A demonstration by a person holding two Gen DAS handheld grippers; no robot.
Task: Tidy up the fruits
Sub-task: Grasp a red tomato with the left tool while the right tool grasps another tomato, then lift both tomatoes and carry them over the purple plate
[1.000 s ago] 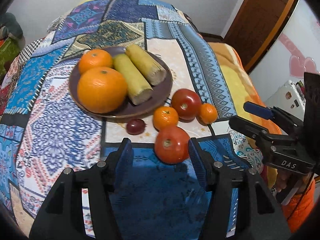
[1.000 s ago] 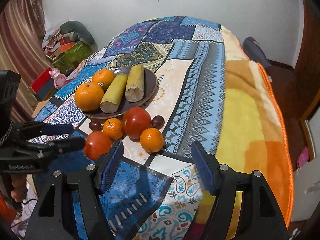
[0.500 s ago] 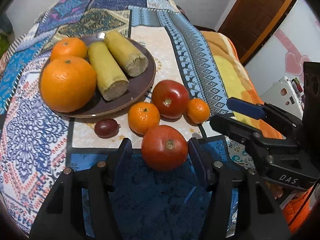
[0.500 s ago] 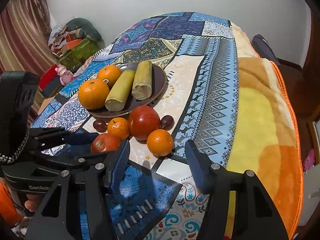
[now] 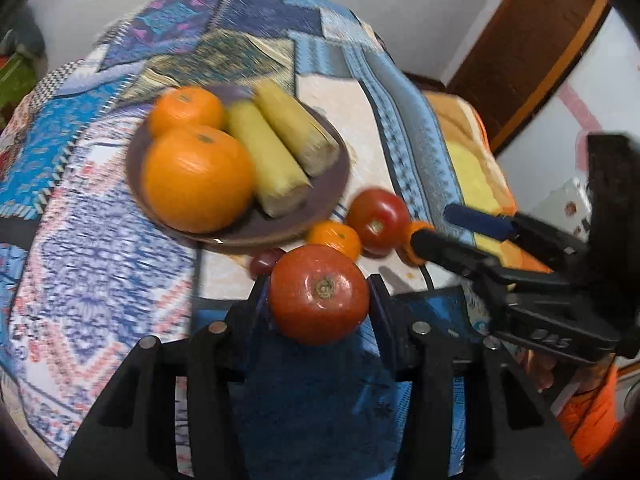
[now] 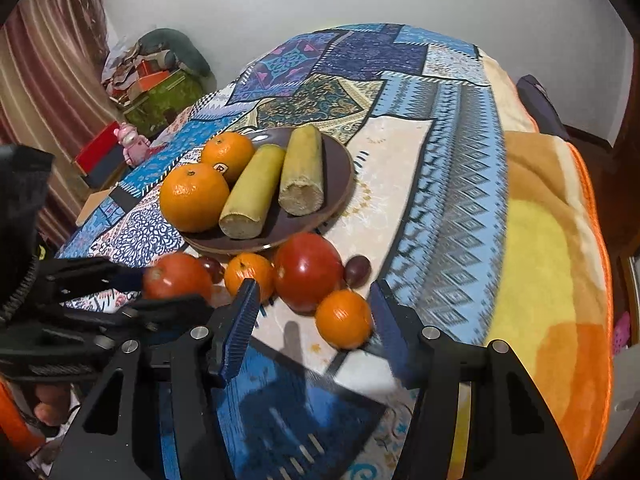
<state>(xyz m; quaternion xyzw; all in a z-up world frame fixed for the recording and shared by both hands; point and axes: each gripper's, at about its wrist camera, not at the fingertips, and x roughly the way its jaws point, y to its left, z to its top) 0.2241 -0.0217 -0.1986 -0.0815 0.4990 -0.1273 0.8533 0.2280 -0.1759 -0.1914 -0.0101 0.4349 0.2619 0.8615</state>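
My left gripper [image 5: 318, 294] is shut on a red tomato [image 5: 319, 294] and holds it a little above the patterned cloth; it also shows in the right wrist view [image 6: 176, 276]. A brown plate [image 5: 332, 176] carries two oranges [image 5: 198, 184] and two yellow-green stalk pieces [image 5: 266, 164]. Below the plate lie a second tomato [image 6: 308, 276], a small orange [image 6: 249, 274] and two dark plums [image 6: 357, 270]. My right gripper [image 6: 312, 316] is open around another small orange [image 6: 344, 324], with its right finger close to it.
The table is covered by a patchwork cloth [image 6: 440, 184] with an orange and yellow blanket [image 6: 552, 264] on the right side. Boxes and clutter [image 6: 156, 76] stand by the far wall on the left. A brown door [image 5: 532, 52] is at the right.
My left gripper closed on the near tomato and lifted it off the cloth. My right gripper moved forward so that its fingers now stand around the small orange.
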